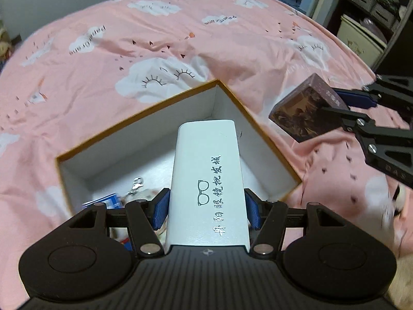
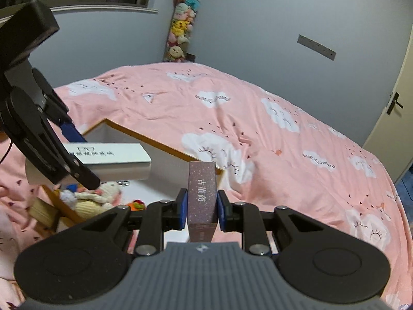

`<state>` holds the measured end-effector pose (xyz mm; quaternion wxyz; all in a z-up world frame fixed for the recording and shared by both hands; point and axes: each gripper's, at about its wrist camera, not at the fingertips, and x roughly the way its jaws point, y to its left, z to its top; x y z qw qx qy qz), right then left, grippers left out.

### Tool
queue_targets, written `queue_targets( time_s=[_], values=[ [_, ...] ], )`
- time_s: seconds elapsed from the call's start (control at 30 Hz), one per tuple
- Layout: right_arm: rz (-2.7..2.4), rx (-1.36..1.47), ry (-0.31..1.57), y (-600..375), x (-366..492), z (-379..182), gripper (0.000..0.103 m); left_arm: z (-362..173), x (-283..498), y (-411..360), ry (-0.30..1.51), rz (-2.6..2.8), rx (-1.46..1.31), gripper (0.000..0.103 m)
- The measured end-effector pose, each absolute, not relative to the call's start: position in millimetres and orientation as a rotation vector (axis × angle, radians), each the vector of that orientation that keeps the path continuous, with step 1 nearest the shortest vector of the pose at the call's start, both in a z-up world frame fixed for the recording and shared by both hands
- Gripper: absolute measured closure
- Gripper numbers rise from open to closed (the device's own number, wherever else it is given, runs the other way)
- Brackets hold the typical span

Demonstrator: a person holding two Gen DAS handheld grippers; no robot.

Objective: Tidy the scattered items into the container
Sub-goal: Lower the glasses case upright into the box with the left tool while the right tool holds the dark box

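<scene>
My left gripper (image 1: 206, 208) is shut on a white glasses case (image 1: 207, 175) printed with a glasses logo, held above the open cardboard box (image 1: 144, 109) with white inner walls. In the right wrist view the same case (image 2: 103, 157) hangs over the box (image 2: 165, 146) under the left gripper (image 2: 77, 155). My right gripper (image 2: 200, 208) is shut on a small dark purple box (image 2: 201, 193), held just beside the container's near rim. The left wrist view shows that purple box (image 1: 307, 108) in the right gripper (image 1: 335, 103), right of the container and above the bedspread.
The container lies on a pink cloud-print bedspread (image 1: 180, 38). Inside it sit a plush toy (image 2: 98, 196), a blue item (image 1: 108, 201) and small bits. A door (image 2: 392, 108) and a hanging column of soft toys (image 2: 182, 25) stand beyond the bed.
</scene>
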<state>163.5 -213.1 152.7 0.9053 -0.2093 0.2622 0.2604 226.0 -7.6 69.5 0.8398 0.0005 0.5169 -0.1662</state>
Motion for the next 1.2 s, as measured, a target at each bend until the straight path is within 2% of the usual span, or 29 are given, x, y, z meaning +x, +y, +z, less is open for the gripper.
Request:
queue_targets(
  time_s=[0.3, 0.53, 1.0, 1.2],
  values=[
    [0.513, -0.422, 0.615, -224.9, 197.8, 122.2, 0.078, 10.5, 273.8, -25.6, 1.142, -0.249, -0.213, 0.034],
    [0.514, -0.404, 0.678, -232.3, 221.1, 97.7, 0.078, -23.9, 288.3, -41.5, 1.172, -0.157, -0.272, 0.034],
    [0.531, -0.375, 0.731, -234.5, 234.0, 73.9, 0.078, -70.2, 296.5, -46.2, 1.287, -0.111, -0.461, 0.034],
    [0.534, -0.374, 0.740, -233.3, 234.2, 71.6, 0.078, -72.1, 297.6, -35.6, 1.304, -0.162, -0.502, 0.034]
  ],
)
